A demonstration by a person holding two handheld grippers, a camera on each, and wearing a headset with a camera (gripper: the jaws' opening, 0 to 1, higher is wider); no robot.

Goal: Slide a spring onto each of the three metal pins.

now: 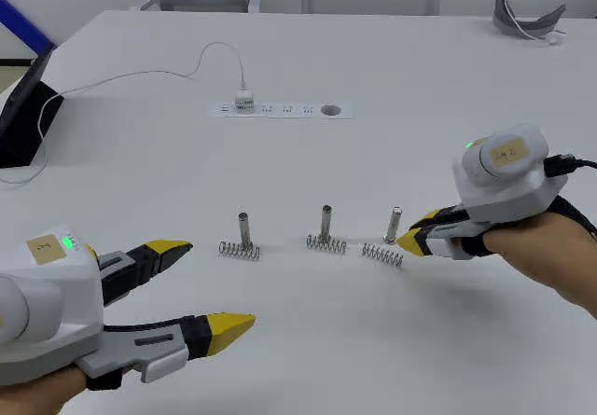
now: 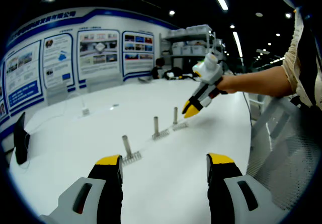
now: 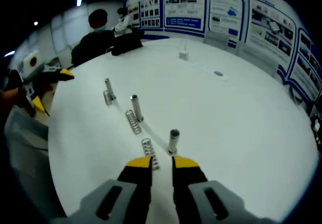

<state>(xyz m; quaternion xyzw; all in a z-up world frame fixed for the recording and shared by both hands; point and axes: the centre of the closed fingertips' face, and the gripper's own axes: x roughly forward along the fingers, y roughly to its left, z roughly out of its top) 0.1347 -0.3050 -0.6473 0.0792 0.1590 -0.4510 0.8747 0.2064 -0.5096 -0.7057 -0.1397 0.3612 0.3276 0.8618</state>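
Hovering right claw (image 3: 162, 162), jaws narrowly apart and empty; nearest spring (image 3: 150, 153) lies just ahead, lengthwise along the claw, beside its pin (image 3: 173, 141); left claw (image 1: 213, 284) gapes, farther off.

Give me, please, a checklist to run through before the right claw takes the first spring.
1. Left pin, middle pin and right pin upright and bare: ok.
2. Left spring, middle spring and right spring each lying by its pin: ok.
3. Right claw empty, jaws slightly apart: ok.
4. Right claw close to right spring: ok. Whether it touches it: cannot tell.
5. Left claw open, empty, away from the pins: ok.
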